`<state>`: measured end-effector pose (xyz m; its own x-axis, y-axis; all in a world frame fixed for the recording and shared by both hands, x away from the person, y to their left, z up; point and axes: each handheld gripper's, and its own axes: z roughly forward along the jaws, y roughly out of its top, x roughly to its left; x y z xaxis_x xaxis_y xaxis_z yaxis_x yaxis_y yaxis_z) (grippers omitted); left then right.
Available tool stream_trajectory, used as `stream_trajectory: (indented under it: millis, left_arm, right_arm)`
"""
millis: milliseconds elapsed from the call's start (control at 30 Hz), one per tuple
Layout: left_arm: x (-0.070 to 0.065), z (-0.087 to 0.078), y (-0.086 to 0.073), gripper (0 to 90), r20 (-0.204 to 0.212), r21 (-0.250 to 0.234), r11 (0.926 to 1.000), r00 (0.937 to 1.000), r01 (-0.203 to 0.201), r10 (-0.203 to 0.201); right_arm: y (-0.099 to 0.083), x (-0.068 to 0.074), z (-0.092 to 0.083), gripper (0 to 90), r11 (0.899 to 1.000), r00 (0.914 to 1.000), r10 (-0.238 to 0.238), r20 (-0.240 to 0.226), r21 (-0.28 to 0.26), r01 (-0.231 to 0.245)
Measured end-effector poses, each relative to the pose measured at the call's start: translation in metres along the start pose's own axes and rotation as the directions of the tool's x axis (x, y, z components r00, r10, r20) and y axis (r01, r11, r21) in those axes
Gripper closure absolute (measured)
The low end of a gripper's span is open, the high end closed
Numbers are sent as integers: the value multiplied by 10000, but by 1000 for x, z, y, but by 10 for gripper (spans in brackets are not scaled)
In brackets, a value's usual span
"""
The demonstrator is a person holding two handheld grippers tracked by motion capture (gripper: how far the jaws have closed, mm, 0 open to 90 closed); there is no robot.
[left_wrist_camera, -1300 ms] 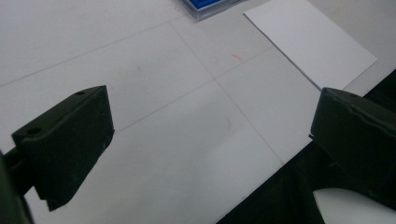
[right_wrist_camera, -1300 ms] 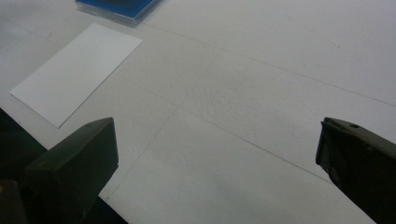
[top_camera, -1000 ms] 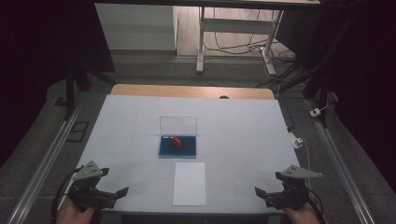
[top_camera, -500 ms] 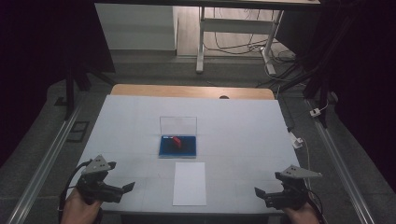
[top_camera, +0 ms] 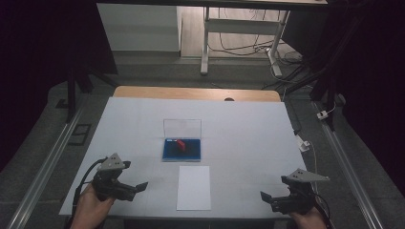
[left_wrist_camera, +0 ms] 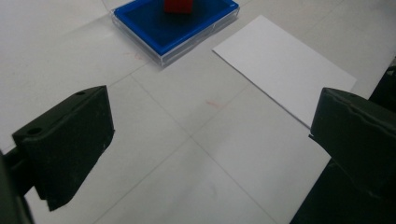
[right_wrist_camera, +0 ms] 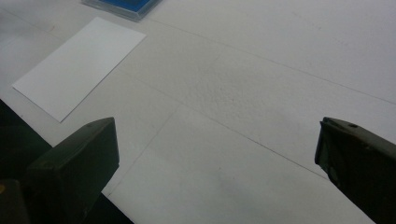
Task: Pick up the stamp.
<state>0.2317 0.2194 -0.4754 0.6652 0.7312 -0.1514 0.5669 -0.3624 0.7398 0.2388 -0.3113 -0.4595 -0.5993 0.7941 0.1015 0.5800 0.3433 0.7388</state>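
Note:
A blue tray [top_camera: 181, 151] with a clear lid [top_camera: 182, 128] standing open behind it sits at the table's middle. A small red block [top_camera: 181, 144] rests in it; the tray [left_wrist_camera: 159, 29] and red block [left_wrist_camera: 177, 5] also show in the left gripper view. A white sheet [top_camera: 194, 187] lies just in front of the tray, seen too as a sheet [left_wrist_camera: 285, 67] and sheet [right_wrist_camera: 79, 65]. My left gripper [top_camera: 139, 187] is open at the front left, pointing toward the sheet, nothing between its jaws. My right gripper [top_camera: 265, 197] is open at the front right, empty.
The white table [top_camera: 248, 138] has a wooden strip [top_camera: 196, 93] along its far edge. Metal rails [top_camera: 45, 167] run down both sides. A white plug and cable [top_camera: 305, 145] lie off the right edge. A desk frame [top_camera: 239, 33] stands beyond.
My left gripper has moved right and forward onto the table, toward the sheet. The right gripper has stayed in place.

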Motion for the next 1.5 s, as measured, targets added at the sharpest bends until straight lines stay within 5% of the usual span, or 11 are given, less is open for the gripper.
stream_trajectory:
  millis: [367, 733, 1133, 1500]
  left_arm:
    - [5, 23, 18, 0, -26, 174, 9997, 9999, -146, 146]
    - [7, 43, 39, 0, 284, 128, 9967, 9964, -805, 801]
    - [9, 70, 64, 0, 407, 65, 9967, 9959, -814, 811]
    - [9, 94, 81, 0, -168, 186, 9951, 9951, -969, 972]
  right_arm:
    - [0, 0, 0, 0, 10000, 10000, 7, -13, 2, -7]
    - [0, 0, 0, 0, 10000, 10000, 22, -19, -17, -22]
    - [0, 0, 0, 0, 10000, 10000, 12, -12, -23, -12]
    - [0, -1, 0, 0, 10000, 10000, 8, -35, -19, -8]
